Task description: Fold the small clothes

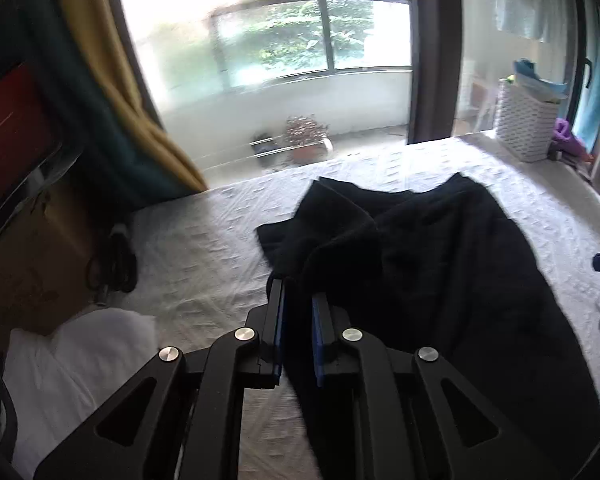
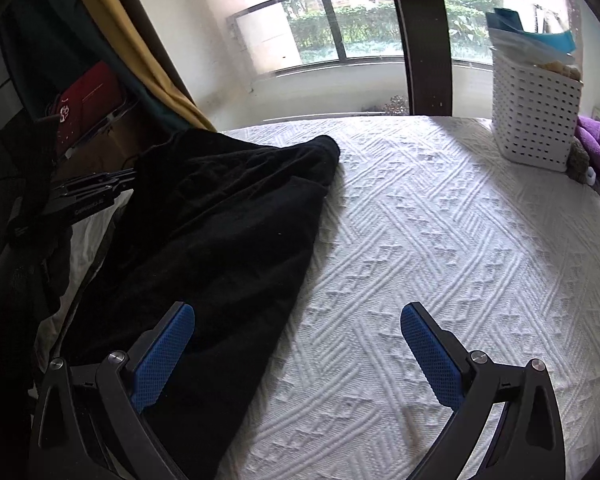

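A black garment (image 1: 440,264) lies rumpled on the white textured bedspread (image 1: 204,248). My left gripper (image 1: 298,292) is shut on a fold at the garment's left edge and lifts it off the bed. In the right wrist view the black garment (image 2: 220,232) fills the left side, bunched and partly raised. My right gripper (image 2: 298,320) is open and empty, just above the bedspread (image 2: 440,240), its left finger over the garment's near edge. The left gripper's body (image 2: 88,196) shows at the far left.
A white perforated basket (image 2: 536,116) with papers stands at the bed's far right corner, a purple cloth (image 2: 598,140) beside it. White fabric (image 1: 72,364) and a cardboard box (image 1: 32,272) lie at the left. A yellow and teal curtain (image 1: 112,92) hangs by the window.
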Demonstrator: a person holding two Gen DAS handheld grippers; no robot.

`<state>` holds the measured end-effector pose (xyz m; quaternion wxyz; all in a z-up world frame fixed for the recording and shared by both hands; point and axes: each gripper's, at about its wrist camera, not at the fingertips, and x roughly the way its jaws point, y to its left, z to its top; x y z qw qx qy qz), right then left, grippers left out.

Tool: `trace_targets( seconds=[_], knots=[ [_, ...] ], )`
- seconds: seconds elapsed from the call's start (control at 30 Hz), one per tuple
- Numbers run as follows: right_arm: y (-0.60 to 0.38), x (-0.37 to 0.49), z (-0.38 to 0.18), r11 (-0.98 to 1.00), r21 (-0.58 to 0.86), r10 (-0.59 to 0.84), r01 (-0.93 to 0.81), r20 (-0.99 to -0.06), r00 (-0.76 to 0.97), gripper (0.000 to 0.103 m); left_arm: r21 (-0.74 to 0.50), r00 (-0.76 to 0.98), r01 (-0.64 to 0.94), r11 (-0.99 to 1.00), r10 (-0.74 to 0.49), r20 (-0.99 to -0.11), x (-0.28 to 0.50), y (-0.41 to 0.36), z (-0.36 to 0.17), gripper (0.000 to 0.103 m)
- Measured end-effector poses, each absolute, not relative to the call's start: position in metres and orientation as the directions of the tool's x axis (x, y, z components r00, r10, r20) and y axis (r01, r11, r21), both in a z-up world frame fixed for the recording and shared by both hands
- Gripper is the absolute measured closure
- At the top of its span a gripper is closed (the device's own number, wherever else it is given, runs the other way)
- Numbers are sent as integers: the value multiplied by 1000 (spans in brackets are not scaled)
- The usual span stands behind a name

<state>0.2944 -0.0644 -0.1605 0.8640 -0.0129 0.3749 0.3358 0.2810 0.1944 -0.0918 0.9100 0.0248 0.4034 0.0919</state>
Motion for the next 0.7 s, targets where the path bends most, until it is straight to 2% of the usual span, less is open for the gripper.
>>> trace_targets(
  seconds=[0.07, 0.1, 0.23, 0.27, 0.3, 0.37, 0.6, 0.7],
  knots=[
    [-58, 295, -161, 776, 222, 564, -590, -665, 491, 0, 108, 629, -174, 979, 195, -752, 282, 207, -102, 88],
    [-54, 296, -162, 778, 218, 559, -590, -670, 489, 0, 102, 621, -184, 978, 196, -759, 280, 211, -105, 81],
    [-41, 299, -164, 782, 202, 542, -590, -687, 483, 0, 57, 629, -210, 976, 180, -756, 270, 224, -109, 78],
    [-38, 299, -164, 782, 199, 540, -591, -690, 482, 0, 36, 636, -214, 976, 167, -753, 267, 227, -107, 70],
    [-36, 300, -164, 781, 196, 538, -593, -693, 480, 0, 5, 649, -211, 978, 144, -747, 264, 229, -105, 57],
    [-30, 300, -164, 780, 188, 534, -597, -697, 478, 0, -43, 670, -206, 978, 109, -734, 258, 229, -99, 50],
    [-17, 293, -162, 775, 176, 531, -607, -703, 474, 0, -173, 706, -137, 975, -27, -707, 237, 221, -86, 46],
    [-15, 288, -161, 774, 173, 531, -609, -702, 475, 0, -178, 696, -98, 979, -61, -715, 230, 208, -87, 46]
  ],
)
